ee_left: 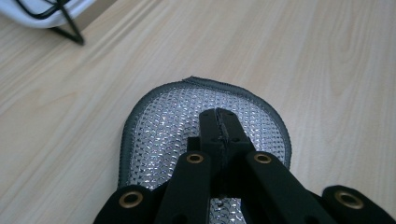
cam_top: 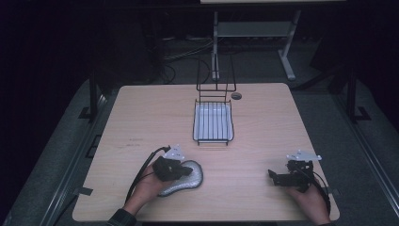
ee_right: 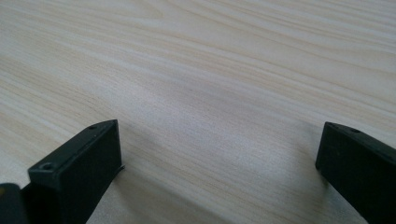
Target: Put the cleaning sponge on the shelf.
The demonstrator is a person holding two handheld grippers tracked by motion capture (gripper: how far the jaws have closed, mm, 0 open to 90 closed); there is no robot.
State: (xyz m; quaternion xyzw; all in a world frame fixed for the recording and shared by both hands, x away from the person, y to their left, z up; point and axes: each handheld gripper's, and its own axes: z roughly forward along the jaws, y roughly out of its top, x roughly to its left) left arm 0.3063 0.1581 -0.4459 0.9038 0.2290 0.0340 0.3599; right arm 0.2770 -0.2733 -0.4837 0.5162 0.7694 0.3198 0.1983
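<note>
A silvery quilted pad [cam_top: 194, 177] with a dark grey hem lies flat on the wooden table [cam_top: 141, 117] near its front left. My left gripper [cam_top: 186, 170] is over it, held by a hand that comes in from below. In the left gripper view the two black jaws meet tip to tip, so the left gripper [ee_left: 219, 119] is shut, low over the middle of the pad [ee_left: 161, 126]; no fold of fabric shows between them. My right gripper [cam_top: 274, 177] is at the front right, pointing left. It [ee_right: 219, 154] is open over bare wood.
A black wire rack with a white ribbed tray [cam_top: 212, 122] stands at the table's middle back; its corner [ee_left: 46, 14] is seen in the left gripper view. A round grommet [cam_top: 236, 95] sits beside it. Beyond the table are a dark floor and desk legs [cam_top: 287, 56].
</note>
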